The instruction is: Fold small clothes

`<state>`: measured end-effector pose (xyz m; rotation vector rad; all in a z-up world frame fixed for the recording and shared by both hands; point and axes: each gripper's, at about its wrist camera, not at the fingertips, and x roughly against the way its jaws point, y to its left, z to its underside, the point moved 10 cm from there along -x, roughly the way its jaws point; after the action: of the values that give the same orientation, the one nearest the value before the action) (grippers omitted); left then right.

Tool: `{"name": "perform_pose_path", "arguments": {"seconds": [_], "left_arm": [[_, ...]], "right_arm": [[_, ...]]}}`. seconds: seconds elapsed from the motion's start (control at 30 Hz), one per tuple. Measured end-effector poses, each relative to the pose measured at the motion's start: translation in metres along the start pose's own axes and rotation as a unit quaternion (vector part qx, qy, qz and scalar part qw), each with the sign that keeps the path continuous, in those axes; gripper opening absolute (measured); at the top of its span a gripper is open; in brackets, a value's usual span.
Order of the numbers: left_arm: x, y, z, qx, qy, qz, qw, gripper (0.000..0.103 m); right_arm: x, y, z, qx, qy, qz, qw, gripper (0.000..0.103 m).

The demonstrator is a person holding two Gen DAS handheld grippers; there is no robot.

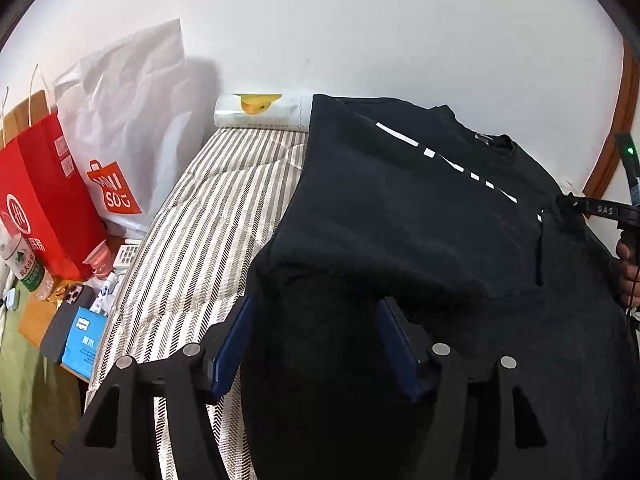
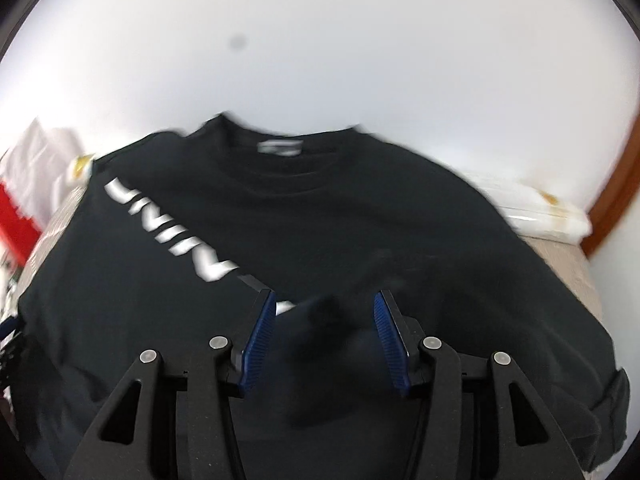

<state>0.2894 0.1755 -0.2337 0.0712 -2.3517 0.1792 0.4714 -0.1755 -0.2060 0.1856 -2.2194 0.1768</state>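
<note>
Right, black shirt [image 1: 420, 208] spread on the striped bed [image 1: 208, 216], collar toward the white wall [image 1: 360, 20], and both grippers are over it. Left gripper [image 1: 316, 312] sits at the shirt's left side, near the bed's edge: blue pads [image 1: 234, 344] spread apart, fabric lying in the gap, neither pad pressing on it. White lettering [image 1: 448, 160] runs in a diagonal across the chest, and part of it is covered by a folded-over flap of cloth.

Over to the right wrist view, which is smeared with blur. Right gripper [image 2: 324, 308] hangs above the shirt's middle, below the neck label [image 2: 280, 147]. Its pads [image 2: 262, 336] also stand apart, and a dark bump of cloth rises between them; whether it touches either pad, I cannot tell through the blur. The lettering ends just by the left pad there.

In the left view the right tool [image 1: 600, 210] shows at the far right edge, a hand [image 1: 628, 276] under it, a small green light above.

Round the bed: a red bag [image 1: 44, 200] and a white bag [image 1: 128, 128] stand against the wall on the left, with a bottle [image 1: 24, 264], a dark phone [image 1: 66, 320] and a blue pack [image 1: 84, 344] beside them. A white pillow [image 1: 260, 114] lies at the head, something yellow on top. Brown wood trim [image 2: 612, 200] curves down the right side.
</note>
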Motion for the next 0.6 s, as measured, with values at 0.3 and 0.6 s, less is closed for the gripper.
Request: {"name": "perform_pose_path", "arguments": {"seconds": [0.3,0.6], "left_arm": [[-0.002,0.001,0.001,0.0,0.006,-0.002,1.0,0.064],[-0.006,0.006,0.004,0.003,0.022,-0.01,0.9997,0.064]], "right_arm": [[-0.035,0.025,0.025,-0.039,0.072,0.033,0.996,0.049],[0.028,0.008,0.028,-0.079,-0.022,0.02,0.996,0.003]]}}
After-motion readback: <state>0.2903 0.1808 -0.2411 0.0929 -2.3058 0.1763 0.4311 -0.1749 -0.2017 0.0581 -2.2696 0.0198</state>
